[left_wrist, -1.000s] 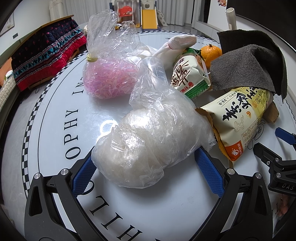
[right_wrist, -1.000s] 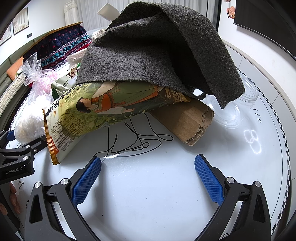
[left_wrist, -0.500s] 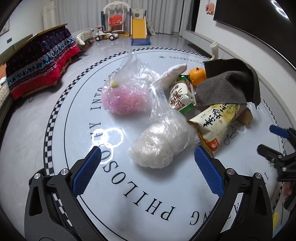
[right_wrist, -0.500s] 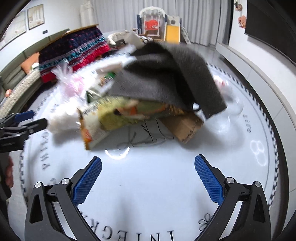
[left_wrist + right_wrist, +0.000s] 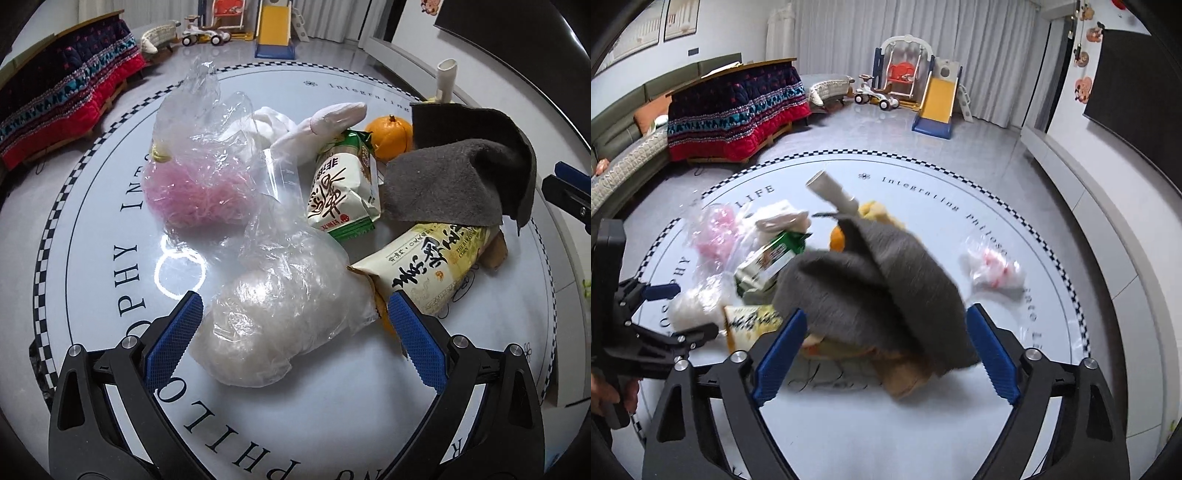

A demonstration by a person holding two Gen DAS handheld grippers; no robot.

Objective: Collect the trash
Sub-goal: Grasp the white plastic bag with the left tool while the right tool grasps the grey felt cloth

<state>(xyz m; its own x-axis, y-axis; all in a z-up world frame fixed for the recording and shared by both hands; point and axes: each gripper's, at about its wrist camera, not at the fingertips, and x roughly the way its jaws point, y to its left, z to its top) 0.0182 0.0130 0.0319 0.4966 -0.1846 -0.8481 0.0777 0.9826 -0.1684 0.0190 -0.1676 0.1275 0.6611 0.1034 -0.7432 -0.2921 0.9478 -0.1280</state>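
Observation:
A pile of trash lies on the round white table (image 5: pixel 110 332). My left gripper (image 5: pixel 295 332) is open, its blue pads on either side of a clear bag of white filling (image 5: pixel 280 317) without pressing it. Behind it lie a bag of pink shreds (image 5: pixel 195 192), a green-white snack packet (image 5: pixel 343 188) and a yellow snack bag (image 5: pixel 432 266). A grey cloth (image 5: pixel 871 288) drapes over the pile. My right gripper (image 5: pixel 886 354) hovers above this cloth with its jaws closing; the cloth shows between the pads, which do not press it.
An orange (image 5: pixel 389 134), a white sock (image 5: pixel 325 118), a white tube (image 5: pixel 833 192) and brown cardboard (image 5: pixel 905 373) sit in the pile. A crumpled clear wrapper (image 5: pixel 993 266) lies apart on the right. Beyond the table's checkered rim (image 5: pixel 1082 314) are floor, a quilted low table and toys.
The right gripper has risen and drawn back from the pile, and its fingers stand closer together. The left gripper pulled away from the white bag, then came back near it.

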